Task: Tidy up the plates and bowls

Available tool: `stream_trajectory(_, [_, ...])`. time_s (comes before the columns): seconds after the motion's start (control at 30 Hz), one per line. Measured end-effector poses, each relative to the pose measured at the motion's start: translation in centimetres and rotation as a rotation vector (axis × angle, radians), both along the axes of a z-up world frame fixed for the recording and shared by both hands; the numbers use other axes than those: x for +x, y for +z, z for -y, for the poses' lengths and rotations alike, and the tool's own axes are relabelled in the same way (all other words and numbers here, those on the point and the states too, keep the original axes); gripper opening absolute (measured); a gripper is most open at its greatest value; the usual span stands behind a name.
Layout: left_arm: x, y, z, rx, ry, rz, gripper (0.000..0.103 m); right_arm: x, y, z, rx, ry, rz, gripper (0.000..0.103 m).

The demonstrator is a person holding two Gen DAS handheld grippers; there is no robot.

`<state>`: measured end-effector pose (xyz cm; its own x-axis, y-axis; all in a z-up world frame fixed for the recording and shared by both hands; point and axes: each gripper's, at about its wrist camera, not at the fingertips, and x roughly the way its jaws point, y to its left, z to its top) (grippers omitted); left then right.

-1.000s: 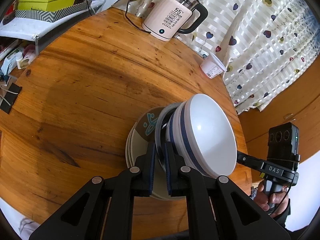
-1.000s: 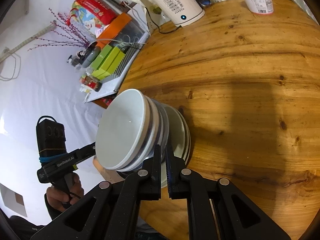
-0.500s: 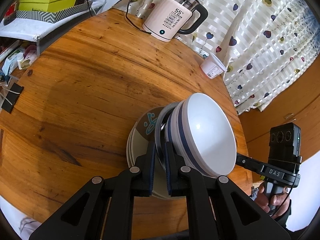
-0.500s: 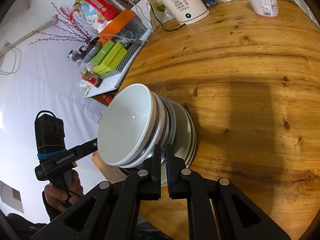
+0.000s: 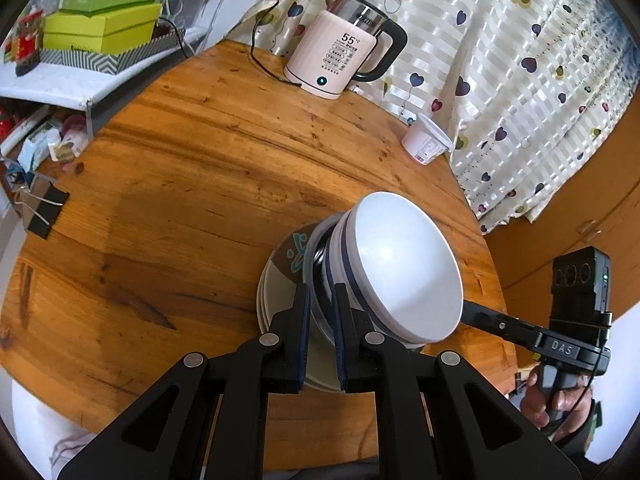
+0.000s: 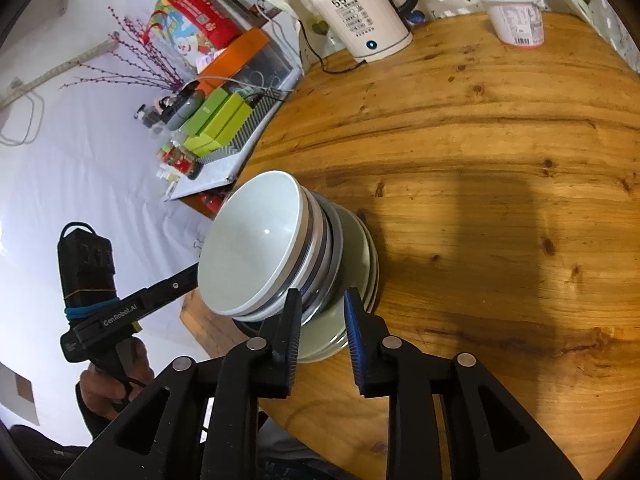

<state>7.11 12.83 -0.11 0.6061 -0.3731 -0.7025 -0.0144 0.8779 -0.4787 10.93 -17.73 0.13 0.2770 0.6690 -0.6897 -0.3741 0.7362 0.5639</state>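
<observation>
The right gripper [image 6: 320,320] is just opening, releasing the bowls [image 6: 260,252] stacked on plates [image 6: 356,264] directly ahead; the left gripper [image 5: 320,320] is clamping a rim. One-sided hold risks toppling them off the tabletop [image 6: 500,220] edge.

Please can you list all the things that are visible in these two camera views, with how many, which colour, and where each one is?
bowls: several nested, white with dark bands, on the plates
plates: small stack, pale, near table edge
table: one, round, wooden
kettle: one, cream, far edge
tub: one, white, beside curtain
curtain: one, white with hearts, behind table
boxes: a few, green, side shelf
left gripper: black, shut on a bowl rim
right gripper: black, jaws just opening, astride the dishes' edge
hand: one, on right gripper's handle
</observation>
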Motion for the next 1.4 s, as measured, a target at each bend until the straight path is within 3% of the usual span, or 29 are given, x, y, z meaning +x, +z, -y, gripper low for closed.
stream_trajectory(0.23, [-1.7,1.3,0.9,0.101,0.033,0.033,0.016,-2.0,1.7,-0.7,-0.046,0.028,0.093,0.038])
stream_trajectory(0.67, [-3.8,1.9,3.3,0.228,0.032,0.063,0.022,-4.7,2.5,-2.7,-0.156,0.069,0.203,0.049])
stream_trajectory(1.0, [-3.9,1.3,4.7,0.3,0.02,0.04,0.023,-6.0,2.1,-3.5,-0.231,0.087,0.251,0.054])
stream_trajectory(1.4, [-4.3,0.8,5.4,0.315,0.018,0.034,0.023,-6.5,1.6,-4.4,-0.273,0.12,0.269,0.056])
